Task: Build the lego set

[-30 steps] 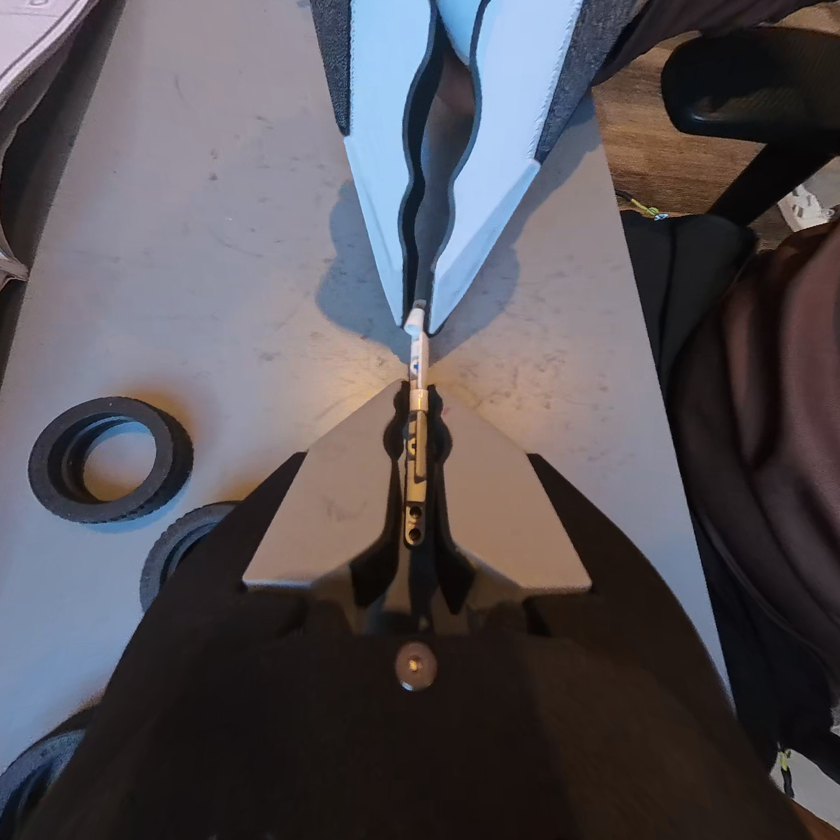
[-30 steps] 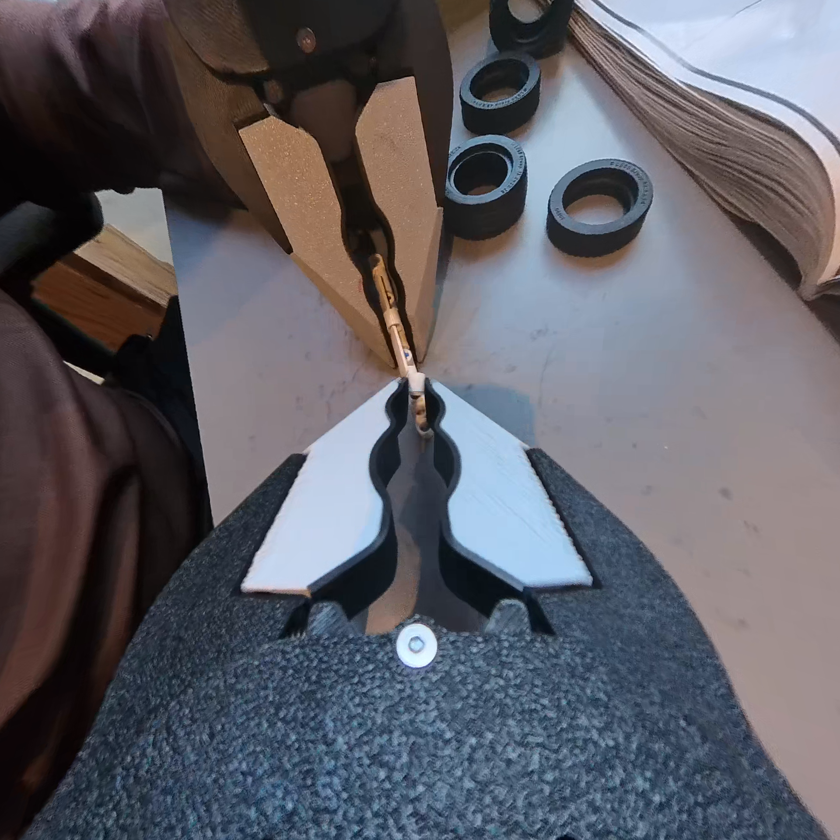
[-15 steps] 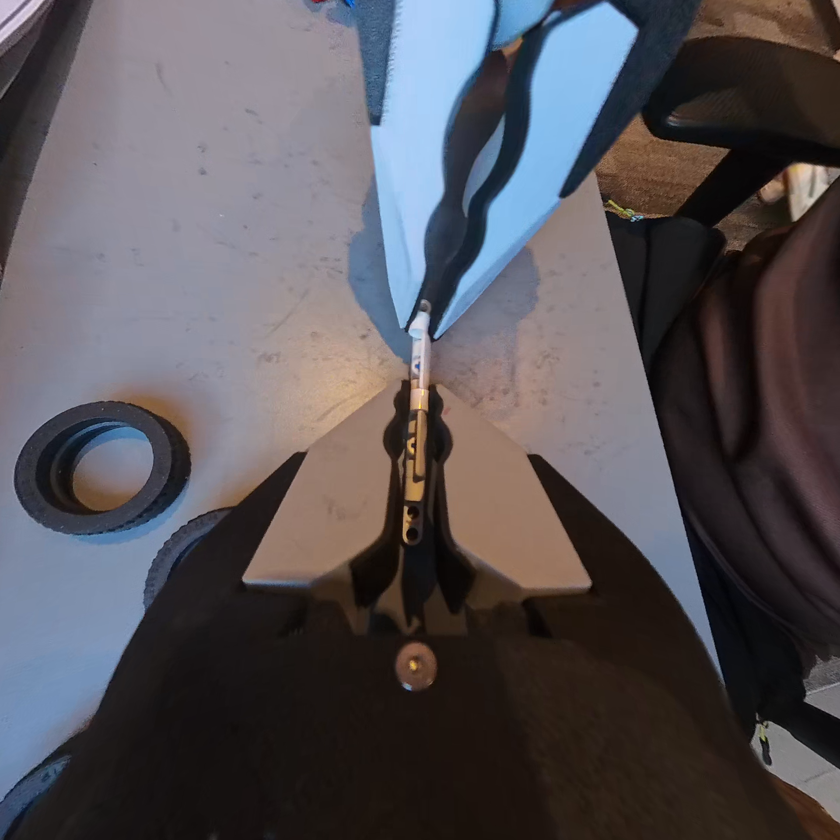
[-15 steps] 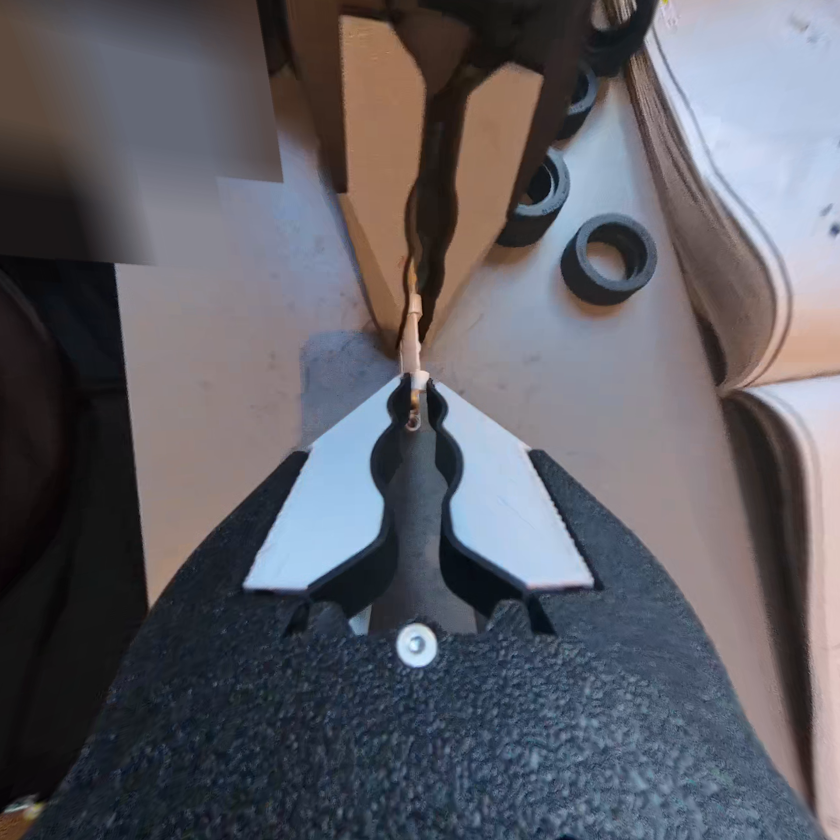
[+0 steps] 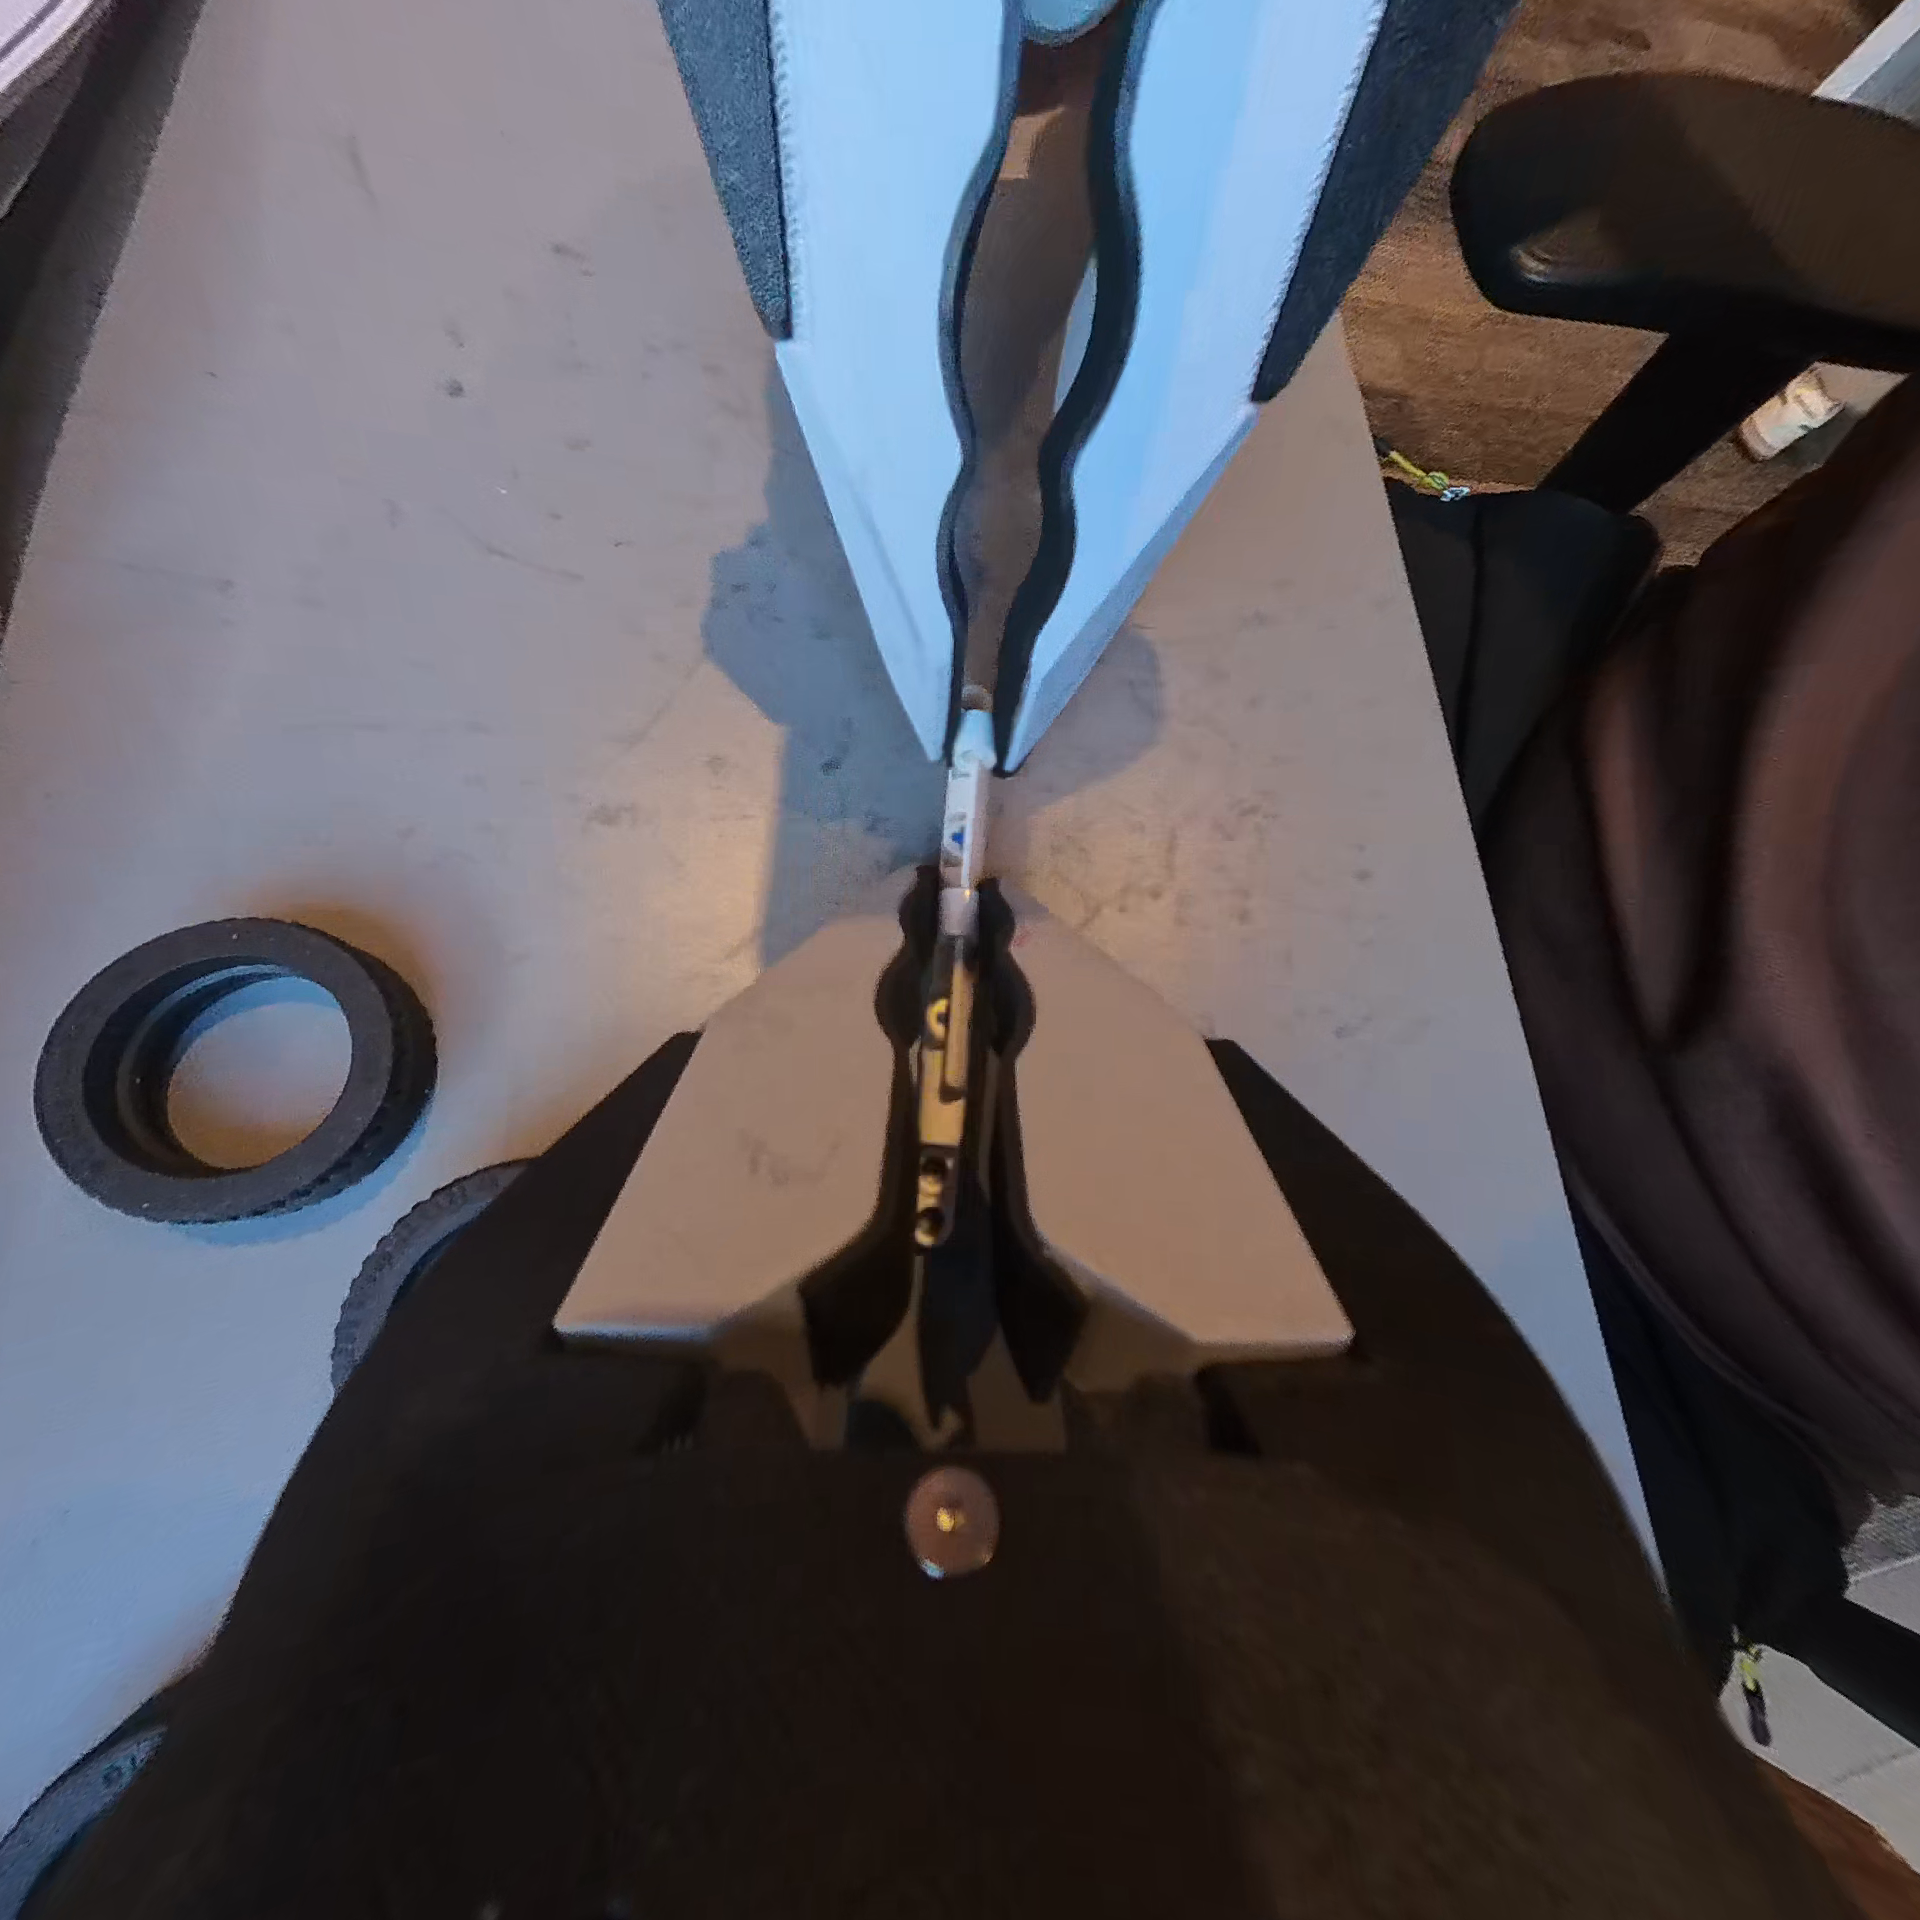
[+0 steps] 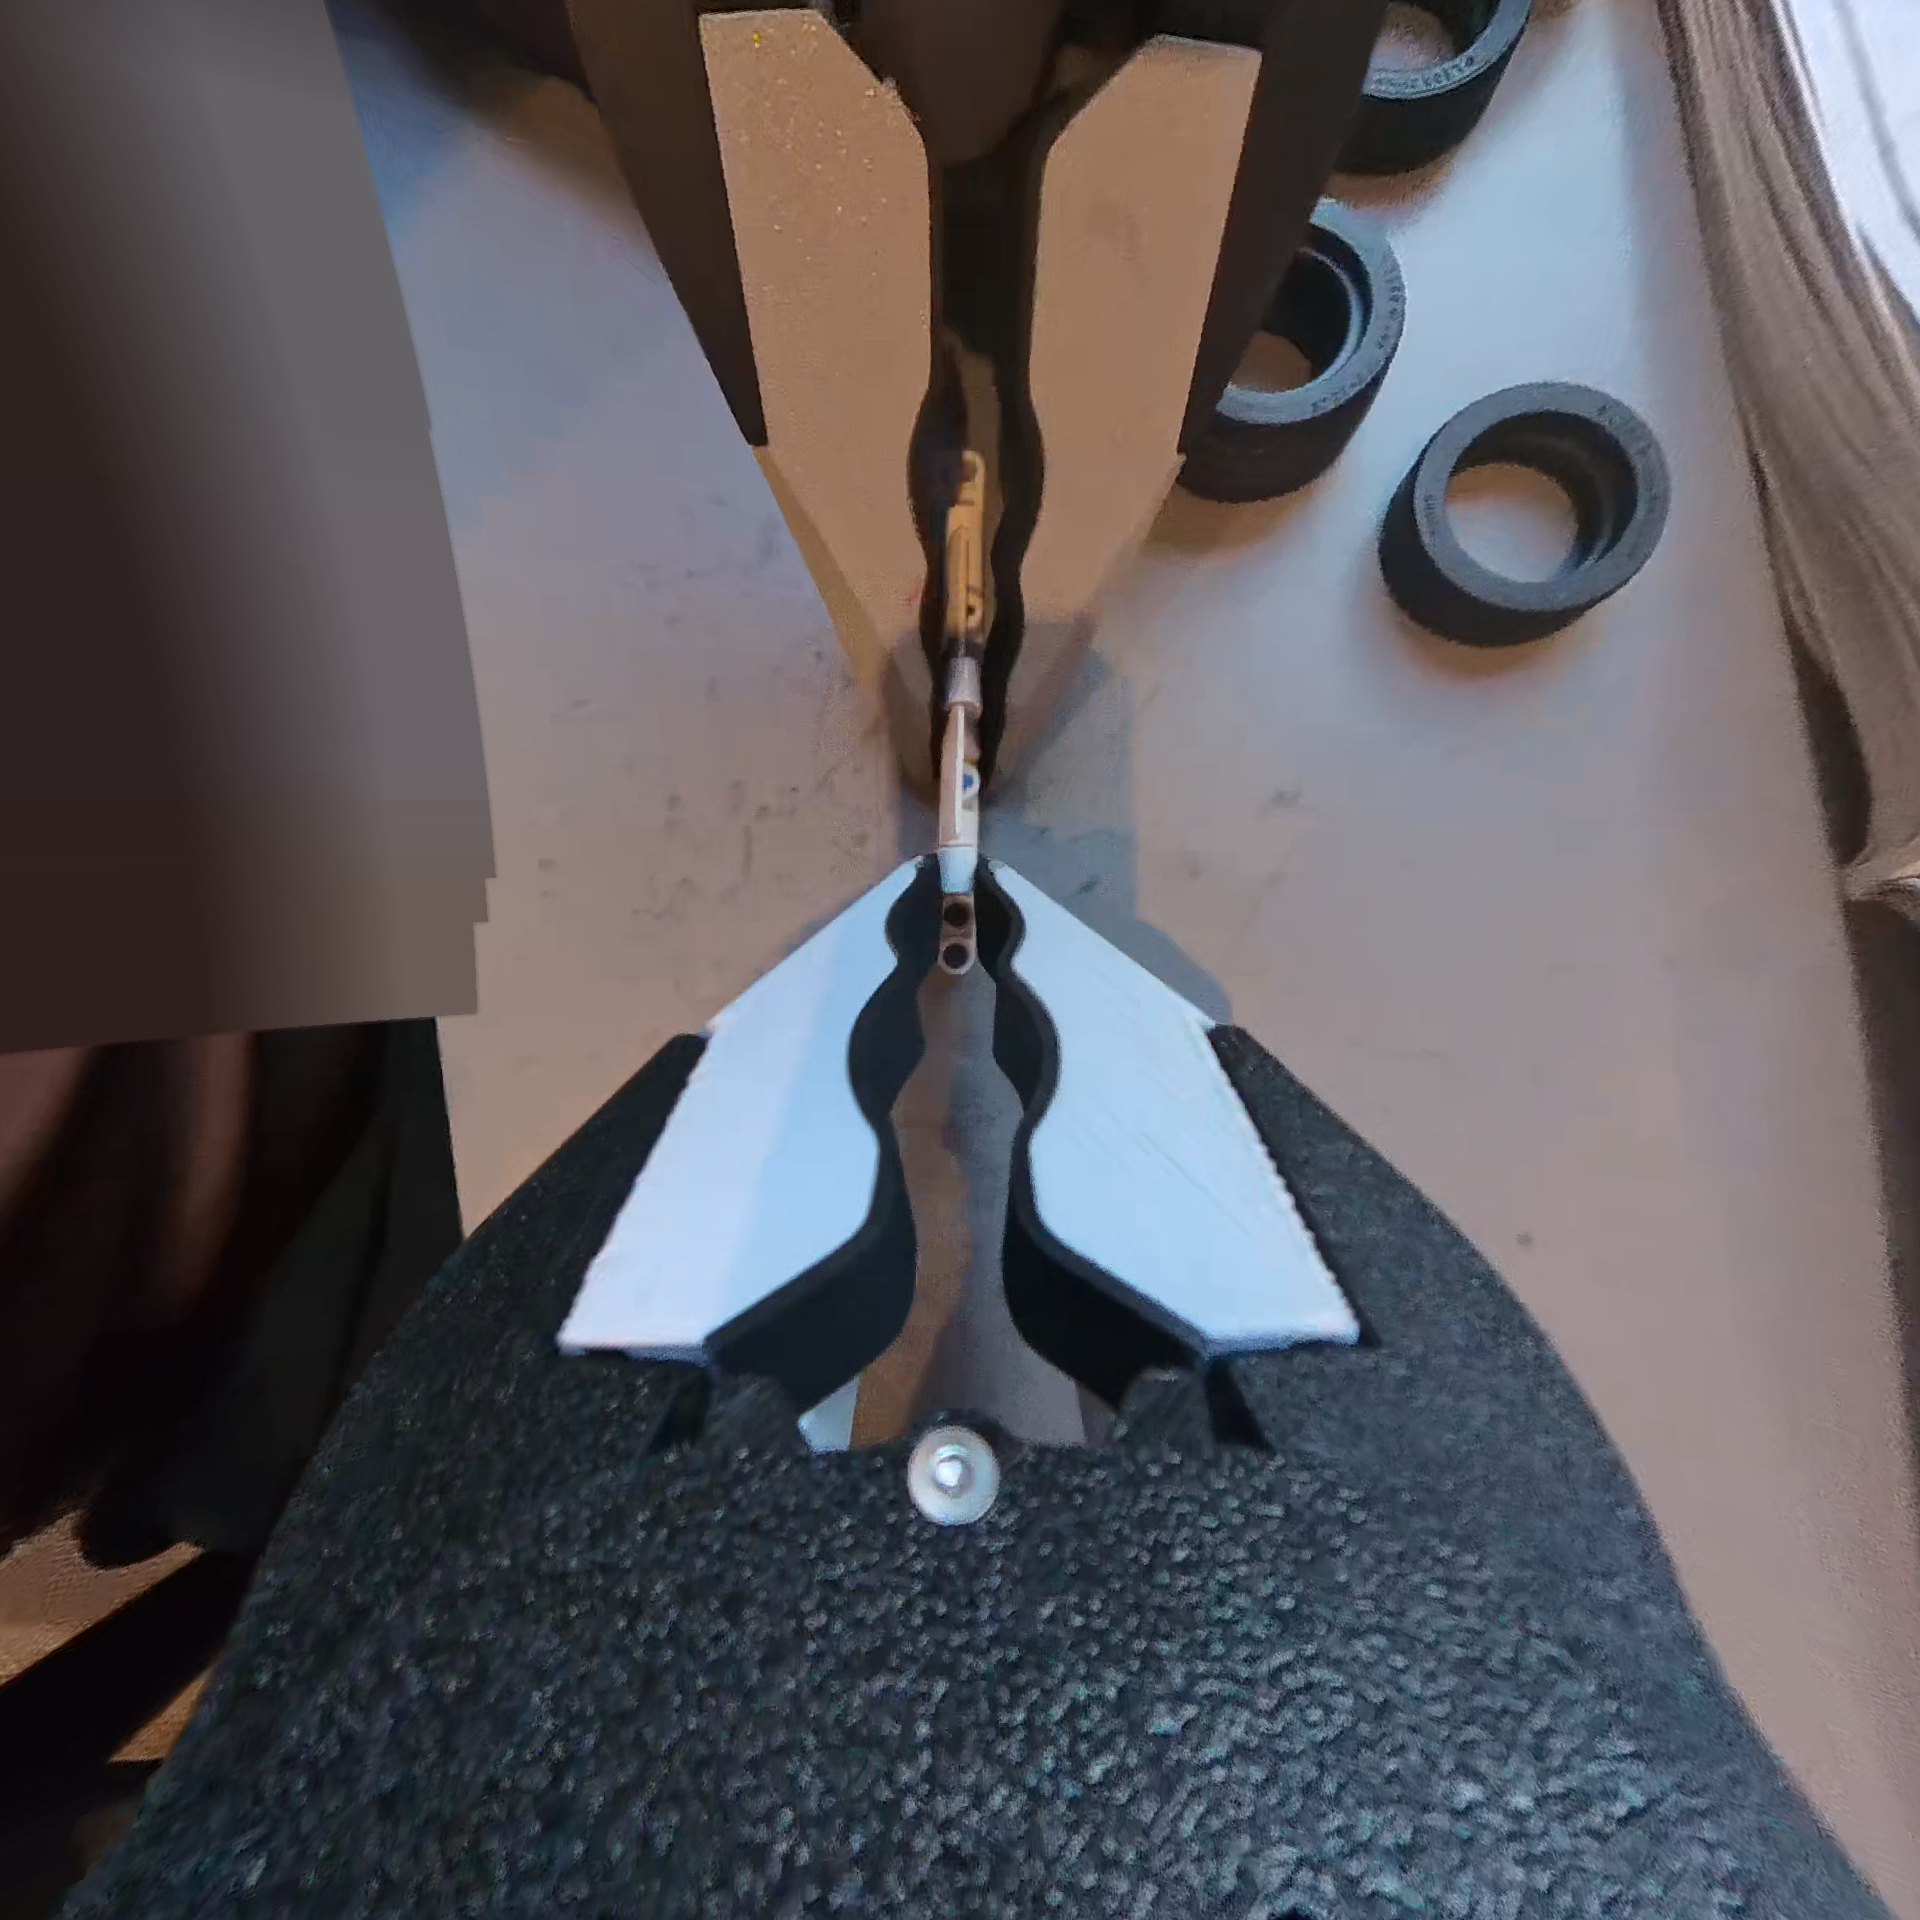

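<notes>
Right wrist view: lego piece [image 6: 957,821] between tool [image 6: 958,871] tips

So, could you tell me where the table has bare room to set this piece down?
The grey tabletop is bare right of the right gripper, below the black rubber tyres. It is crowded near the open book.

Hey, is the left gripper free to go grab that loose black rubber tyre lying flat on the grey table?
Probably not yet: the left gripper is shut on the thin grey-and-white Lego assembly. The tyre itself lies unobstructed.
</notes>
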The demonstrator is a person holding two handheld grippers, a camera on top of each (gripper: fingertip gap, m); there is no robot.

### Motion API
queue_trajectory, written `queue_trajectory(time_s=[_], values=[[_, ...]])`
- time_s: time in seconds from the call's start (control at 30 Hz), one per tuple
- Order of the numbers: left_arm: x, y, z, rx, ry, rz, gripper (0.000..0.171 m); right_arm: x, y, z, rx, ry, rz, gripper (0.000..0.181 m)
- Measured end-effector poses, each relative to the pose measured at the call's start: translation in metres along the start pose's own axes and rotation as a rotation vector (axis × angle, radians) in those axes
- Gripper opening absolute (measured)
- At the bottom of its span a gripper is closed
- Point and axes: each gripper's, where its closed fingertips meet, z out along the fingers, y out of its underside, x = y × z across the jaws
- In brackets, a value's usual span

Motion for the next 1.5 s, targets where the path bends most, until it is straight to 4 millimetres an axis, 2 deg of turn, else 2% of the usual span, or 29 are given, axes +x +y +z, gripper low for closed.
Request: queue_trajectory(time_s=[0.13,0.33,0.4,0.6,0.73,0.87,0.97,1.1,1.17,1.23,1.37,1.5], values=[[0.0,0.0,0.0,-0.001,0.001,-0.002,0.005,-0.003,0.001,0.002,-0.069,-0.005,-0.055,0.007],[-0.001,-0.001,0.001,0.0,-0.023,0.004,0.005,-0.003,0.013,0.001,-0.384,-0.048,-0.034,0.006],[-0.001,0.0,0.0,0.003,-0.029,0.003,0.005,-0.002,0.009,0.002,-0.41,-0.038,-0.065,0.006],[0.001,-0.001,-0.001,0.019,0.014,-0.087,0.004,-0.001,0.007,0.0,-0.429,-0.114,0.1,0.006],[-0.001,-0.003,0.003,0.023,-0.071,-0.039,0.005,0.002,0.005,-0.004,-0.403,-0.181,0.239,0.007],[-0.001,-0.003,0.003,0.02,-0.102,-0.005,0.005,-0.003,0.005,-0.007,-0.21,-0.16,0.299,0.007],[0.0,-0.004,0.004,0.019,-0.105,0.001,0.004,0.002,0.011,-0.013,-0.099,-0.02,0.282,0.007],[0.0,-0.009,0.009,0.009,-0.106,0.062,0.009,-0.005,0.013,-0.021,0.034,0.098,0.248,0.007],[0.009,-0.008,0.012,-0.017,-0.061,0.135,0.006,0.0,0.02,-0.026,0.049,0.183,0.221,0.007],[0.009,-0.008,0.012,-0.039,-0.08,0.189,0.005,0.007,0.024,-0.029,0.054,0.234,0.171,0.007],[0.01,-0.005,0.01,-0.069,-0.043,0.219,0.005,0.011,0.035,-0.024,-0.023,0.216,0.097,0.007],[0.009,-0.006,0.01,-0.06,-0.039,0.193,0.013,0.008,0.035,-0.026,0.004,0.194,0.107,0.007]])
